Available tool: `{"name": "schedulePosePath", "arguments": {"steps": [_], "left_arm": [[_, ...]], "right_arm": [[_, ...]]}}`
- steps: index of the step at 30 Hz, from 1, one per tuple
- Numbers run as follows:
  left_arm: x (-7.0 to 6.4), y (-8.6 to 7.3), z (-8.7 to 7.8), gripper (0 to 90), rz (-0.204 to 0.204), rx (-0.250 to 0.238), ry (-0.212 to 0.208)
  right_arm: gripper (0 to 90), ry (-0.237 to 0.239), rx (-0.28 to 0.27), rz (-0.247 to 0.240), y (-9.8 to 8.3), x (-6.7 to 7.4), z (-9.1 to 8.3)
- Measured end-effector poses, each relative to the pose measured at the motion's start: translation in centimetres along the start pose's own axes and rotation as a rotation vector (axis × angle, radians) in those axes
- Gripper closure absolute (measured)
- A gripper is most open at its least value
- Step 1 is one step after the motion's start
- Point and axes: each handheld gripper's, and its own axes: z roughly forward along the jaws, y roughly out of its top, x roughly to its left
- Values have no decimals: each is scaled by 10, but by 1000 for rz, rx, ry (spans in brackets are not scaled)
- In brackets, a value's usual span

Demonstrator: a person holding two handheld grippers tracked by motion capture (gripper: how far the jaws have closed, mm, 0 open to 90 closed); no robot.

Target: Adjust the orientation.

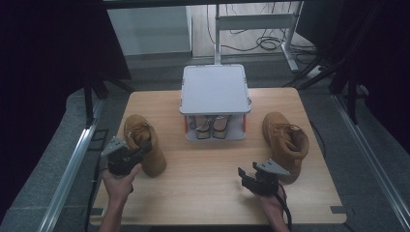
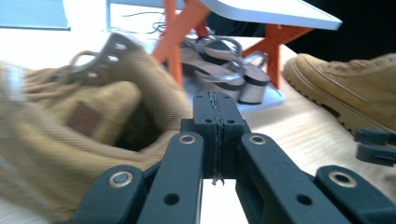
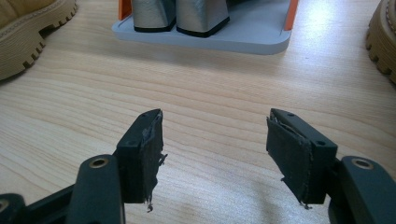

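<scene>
Boots (image 1: 143,144) both sit off the rack (image 1: 214,89); left gripper (image 2: 216,116) pinched together, empty, beside one; right gripper (image 3: 212,140) gapes, empty.

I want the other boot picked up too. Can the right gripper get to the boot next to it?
Probably yes: the right gripper has open fingers, and the right boot stands close beside it with bare table around.

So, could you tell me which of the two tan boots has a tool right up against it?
The boot on the table's left side: the left tool, its jaws shut, sits at its ankle opening. The right boot stands clear of the open right tool.
</scene>
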Motion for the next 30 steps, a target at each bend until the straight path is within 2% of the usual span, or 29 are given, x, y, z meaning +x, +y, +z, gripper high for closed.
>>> {"name": "schedulePosePath", "arguments": {"steps": [3, 8, 12, 17, 23, 26, 30], "left_arm": [[-11, -5, 9, 891, 26, 19, -1], [-26, -15, 32, 891, 42, 67, 4], [-31, -23, 52, 892, 54, 103, 15], [-29, -29, 66, 892, 41, 110, 49], [-17, -34, 73, 892, 23, 110, 115], [-14, -34, 72, 896, 20, 110, 107], [-13, -36, 70, 897, 37, 112, 121]], "right_arm": [[365, 0, 0, 0, 0, 0, 0], [365, 3, 3, -1, -1, 0, 0], [365, 0, 3, -2, -1, 0, 1], [365, -2, 3, 3, -1, -1, 1], [365, -5, 5, 1, -1, -2, 1], [365, -3, 5, 3, -1, -2, 1], [364, 0, 13, 5, -2, -2, 1]]}}
